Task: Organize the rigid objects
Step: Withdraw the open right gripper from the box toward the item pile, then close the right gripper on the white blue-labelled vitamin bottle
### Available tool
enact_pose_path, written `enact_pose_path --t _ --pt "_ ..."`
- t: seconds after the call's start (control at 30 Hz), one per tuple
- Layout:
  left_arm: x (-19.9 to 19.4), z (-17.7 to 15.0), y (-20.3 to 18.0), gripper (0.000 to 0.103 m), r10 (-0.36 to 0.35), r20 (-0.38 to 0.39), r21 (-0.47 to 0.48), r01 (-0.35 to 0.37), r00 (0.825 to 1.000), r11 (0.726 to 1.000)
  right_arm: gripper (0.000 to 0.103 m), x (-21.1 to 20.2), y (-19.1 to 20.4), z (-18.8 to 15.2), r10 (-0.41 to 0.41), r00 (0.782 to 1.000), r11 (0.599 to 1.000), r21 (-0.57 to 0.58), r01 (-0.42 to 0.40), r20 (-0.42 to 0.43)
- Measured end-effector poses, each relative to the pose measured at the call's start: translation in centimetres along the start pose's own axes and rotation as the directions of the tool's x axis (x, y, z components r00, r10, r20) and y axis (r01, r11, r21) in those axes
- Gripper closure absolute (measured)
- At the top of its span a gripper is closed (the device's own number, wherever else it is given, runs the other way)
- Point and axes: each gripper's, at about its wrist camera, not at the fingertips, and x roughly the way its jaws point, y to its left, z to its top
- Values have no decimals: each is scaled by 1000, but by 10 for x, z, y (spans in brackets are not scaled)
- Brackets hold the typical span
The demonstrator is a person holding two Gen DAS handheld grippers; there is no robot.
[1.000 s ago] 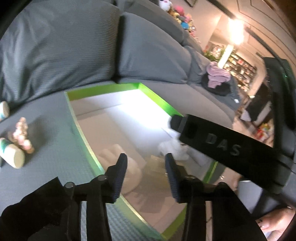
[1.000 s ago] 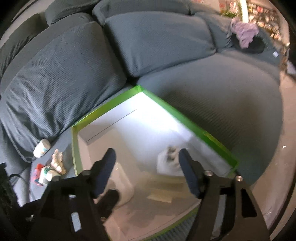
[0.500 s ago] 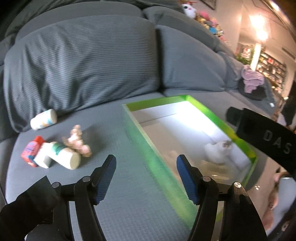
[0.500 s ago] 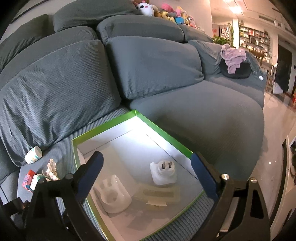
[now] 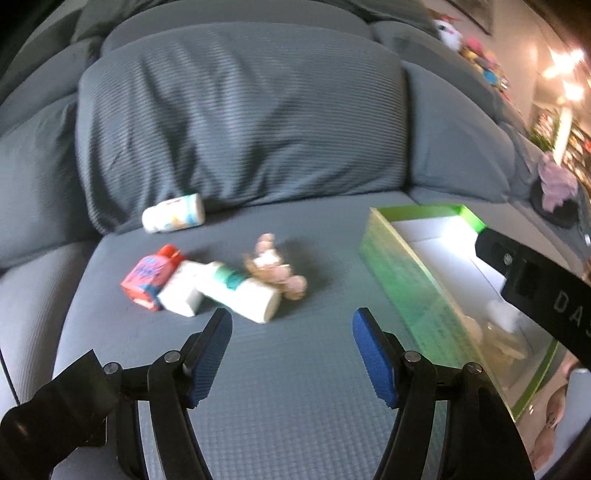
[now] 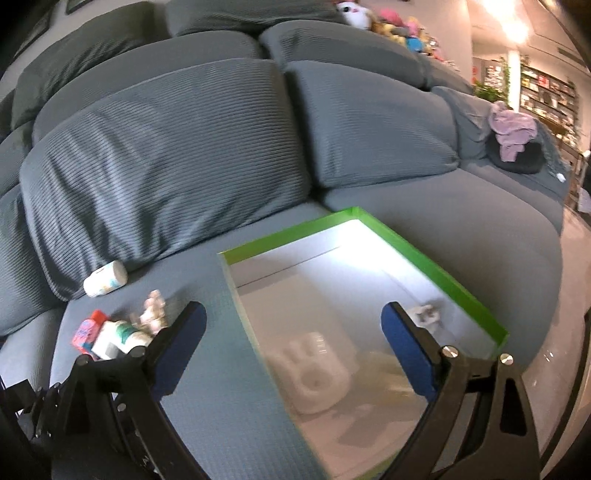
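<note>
Your loose items lie in a cluster on the grey sofa seat (image 5: pixel 295 387), left of the green-rimmed box (image 5: pixel 417 280): a red carton (image 5: pixel 149 277) touching a white box (image 5: pixel 181 291), a white tube with a green band (image 5: pixel 240 291) leaning against that, and a small pinkish figurine (image 5: pixel 275 269) just beside the tube's far end. A white bottle (image 5: pixel 173 214) lies on its side farther back, against the foot of the big back cushion (image 5: pixel 236 122). Inside the green-rimmed box you already have a white plug adapter (image 6: pixel 317 373), a smaller white piece (image 6: pixel 428 314) near the right wall, and something flat and pale that is too blurred to name. Your left gripper (image 5: pixel 291 350) hangs spread and empty over bare seat, short of the cluster, with nothing between it and the tube. Your right gripper (image 6: pixel 291 350) is spread wide and empty, straddling the box's left wall. A purple cloth (image 6: pixel 511 129) sits on the far seat, plush toys (image 6: pixel 388 22) line the sofa top, and shelves fill the room beyond.
</note>
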Motion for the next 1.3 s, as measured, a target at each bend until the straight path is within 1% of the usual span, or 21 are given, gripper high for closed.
enact_pose_path --t 0.1,0.27,0.47,0.6,0.7,0.73,0.8,0.9,0.97,1.0,1.1,1.13,1.17,1.3 --pt "1 1 25 34 15 -8 -56 -15 1000 998 7 0 15 -3 37 999 999 -1 -37 -8" --pt "0 -1 59 34 85 -14 -103 -86 996 991 7 5 38 -10 107 993 994 2 -107 -41" --pt "4 -3 91 34 110 -33 -156 -113 993 981 7 14 68 -15 152 985 987 -35 -155 -77" --pt "10 -4 112 34 116 -53 -200 -124 992 972 7 28 89 -17 206 970 975 -52 -214 -128" --pt "18 -4 127 34 137 -77 -229 -152 988 961 7 44 107 -19 246 953 963 -68 -262 -177" --pt "21 -4 132 34 138 -88 -241 -155 987 958 7 49 111 -19 255 947 959 -74 -274 -193" --pt "28 -5 143 34 123 -113 -269 -149 986 951 7 61 124 -22 286 928 946 -83 -312 -239" --pt "38 -6 158 34 98 -141 -320 -139 985 937 9 73 143 -25 346 886 918 -82 -387 -309" --pt "42 -5 169 34 81 -144 -355 -127 986 926 10 77 157 -27 374 862 901 -87 -426 -343" --pt "44 -4 175 34 73 -141 -375 -122 987 919 11 80 164 -28 391 846 890 -87 -448 -362" --pt "49 -4 190 34 80 -141 -398 -130 987 908 13 90 184 -29 427 802 861 -83 -502 -418" --pt "51 -3 194 34 85 -144 -404 -137 986 905 13 94 192 -29 427 794 855 -91 -510 -433" --pt "52 -2 199 34 89 -146 -413 -142 985 900 13 98 200 -27 421 792 853 -104 -512 -443" --pt "56 2 217 34 95 -134 -470 -148 986 870 12 114 226 -16 396 797 850 -146 -506 -456"
